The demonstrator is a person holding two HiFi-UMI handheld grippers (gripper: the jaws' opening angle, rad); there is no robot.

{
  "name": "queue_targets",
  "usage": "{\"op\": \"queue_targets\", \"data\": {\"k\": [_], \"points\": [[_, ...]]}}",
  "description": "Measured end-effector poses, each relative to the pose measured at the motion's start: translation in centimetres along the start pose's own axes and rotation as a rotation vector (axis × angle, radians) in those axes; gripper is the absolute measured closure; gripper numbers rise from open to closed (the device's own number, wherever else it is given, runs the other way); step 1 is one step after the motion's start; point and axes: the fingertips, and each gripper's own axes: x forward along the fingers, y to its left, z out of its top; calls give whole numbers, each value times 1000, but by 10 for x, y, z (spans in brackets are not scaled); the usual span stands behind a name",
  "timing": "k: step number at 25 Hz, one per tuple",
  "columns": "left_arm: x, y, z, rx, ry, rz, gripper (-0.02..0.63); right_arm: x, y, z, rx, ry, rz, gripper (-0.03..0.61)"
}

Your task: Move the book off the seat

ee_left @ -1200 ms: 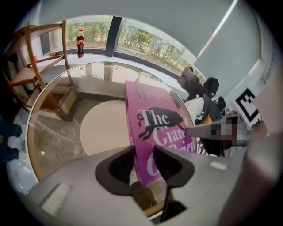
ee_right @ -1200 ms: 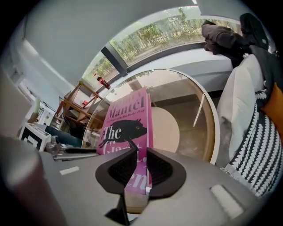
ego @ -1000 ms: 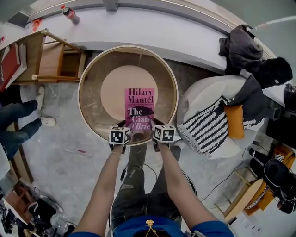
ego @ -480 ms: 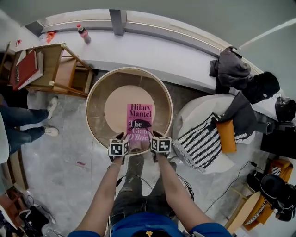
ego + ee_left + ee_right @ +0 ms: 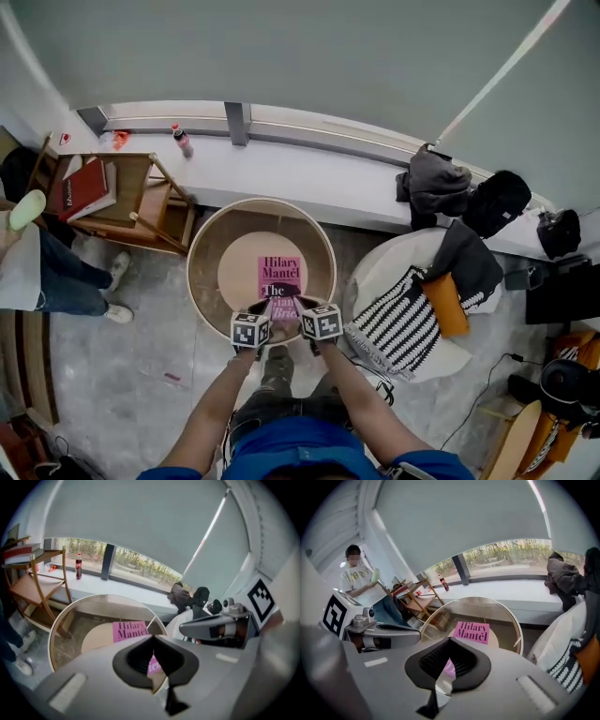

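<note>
Head view, the seat taken as the dial.

- Book: pink cover, lying flat on the tan pad inside the round seat. It sits a little toward 4 o'clock of the pad's middle, with the title end at 12. Its 6 o'clock end is hidden behind the gripper tips. It is on the seat, not lifted.
- Left gripper: its jaws have just been closing and now meet tip to tip with nothing clamped. A strip of the pink cover shows through the slit below the tips, lying farther off.
- Right gripper: the same. It has just closed, the tips are together and it is empty, with the book visible beyond.
- The two grippers are side by side over the rim at 6 o'clock, marker cubes up.
- At 9 to 10 o'clock is a wooden folding stand with a red book on it.
- At 11 o'clock a bottle stands on the sill.
- At 3 o'clock is a white beanbag carrying a striped cloth and an orange cushion.
- At 1 to 2 o'clock dark clothing lies on the sill.
- Far out at 9 o'clock a person is standing.
</note>
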Motion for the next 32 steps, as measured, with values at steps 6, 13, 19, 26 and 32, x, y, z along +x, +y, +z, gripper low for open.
{"op": "queue_targets", "data": {"k": [6,13,19,26,32], "points": [[-42,-44,53,129,-116,-57,612,-50,39,55,-146,-135,51,578],[-118,-83,118,120,-349,-100,612,-128,91,125,-234,-368,79,580],[-169,-111,153,128,-484,-116,612,-183,125,146,-349,-490,43,579],[-200,-144,171,184,-554,-139,612,-221,145,156,-429,-566,19,580],[-215,-150,175,201,-571,-132,612,-237,150,161,-400,-626,23,580]]}}
